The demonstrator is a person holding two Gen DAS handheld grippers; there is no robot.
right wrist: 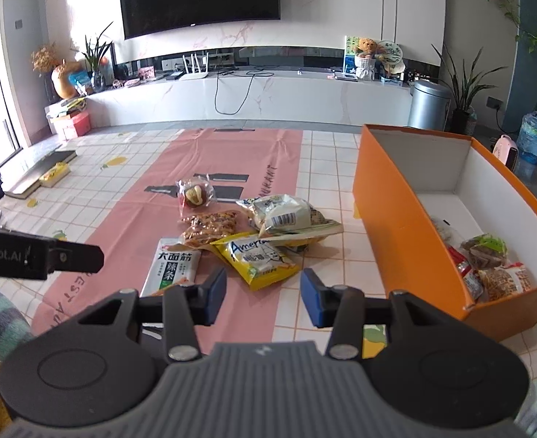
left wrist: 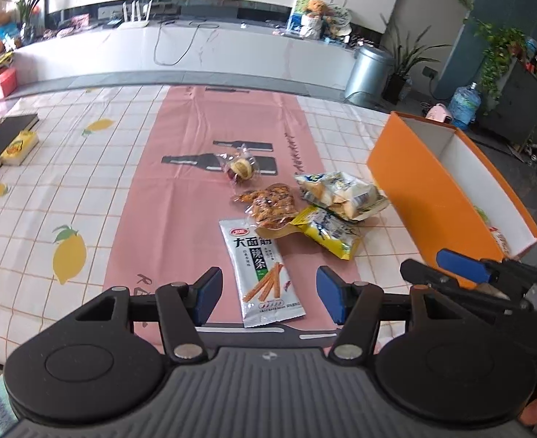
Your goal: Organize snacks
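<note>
Several snack packs lie on the pink runner: a white spicy-strip pack, a yellow chip bag, a clear nut-brittle pack, a pale bread bag and a round clear-wrapped sweet. My left gripper is open, its jaws on either side of the near end of the white pack. My right gripper is open and empty, just short of the yellow bag. The orange box at the right holds several snacks.
The table has a lemon-print cloth. A dark book and a yellow card pack lie at the far left. My right gripper's tip shows beside the box in the left wrist view. A TV cabinet and a metal bin stand beyond the table.
</note>
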